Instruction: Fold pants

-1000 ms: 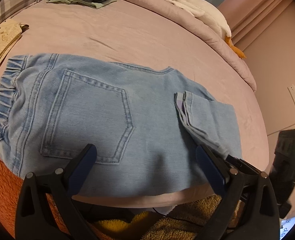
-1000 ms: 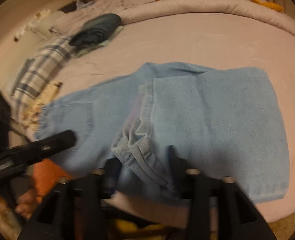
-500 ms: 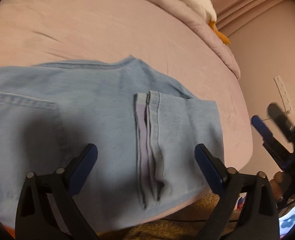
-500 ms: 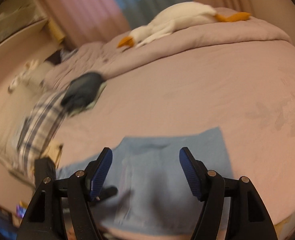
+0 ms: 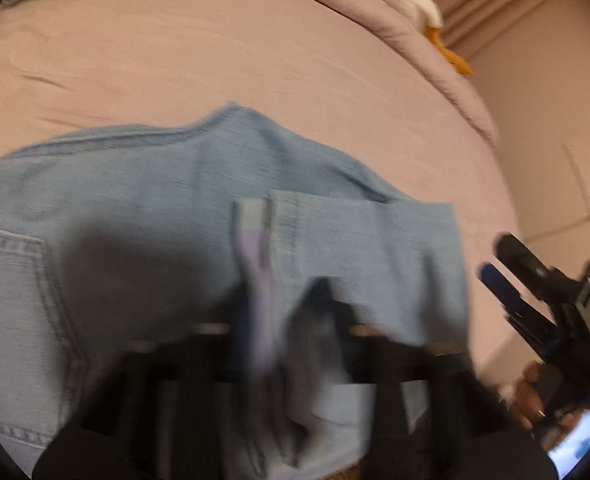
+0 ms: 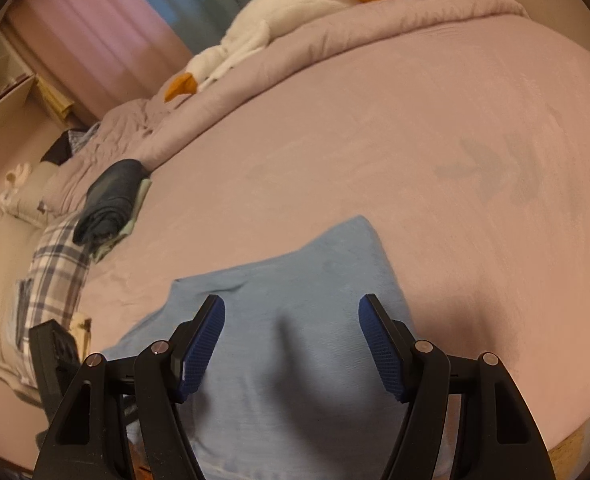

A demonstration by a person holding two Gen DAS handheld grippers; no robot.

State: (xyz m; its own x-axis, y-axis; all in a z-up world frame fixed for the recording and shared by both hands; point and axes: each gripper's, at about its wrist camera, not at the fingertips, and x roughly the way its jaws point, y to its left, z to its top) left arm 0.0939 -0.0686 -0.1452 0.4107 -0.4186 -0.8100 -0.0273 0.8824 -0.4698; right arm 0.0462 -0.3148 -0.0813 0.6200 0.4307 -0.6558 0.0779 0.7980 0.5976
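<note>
I see the bed [image 6: 375, 152] filling both views, its pinkish sheet smooth, with a rolled quilt [image 6: 335, 36] along the far edge. On the near part of the bed lie the light blue denim pants [image 5: 143, 208], laid flat with a back pocket showing at the left of my left wrist view and the leg ends folded over the body of the garment, hems toward the left. A white plush goose [image 6: 263, 36] with an orange beak rests on the quilt at the far side. Far left in my right wrist view I have a plaid cloth [image 6: 51, 268] and, on top of its far end, a dark folded garment [image 6: 111, 200]. My left gripper [image 5: 291, 344] is blurred; its fingers look drawn in close together over the folded hems near the bed's edge, but I cannot tell whether they grip the cloth. My right gripper [image 6: 291, 344] hangs over the right part of the pants with its blue-padded fingers [image 6: 201, 344] spread wide, nothing between them.
</note>
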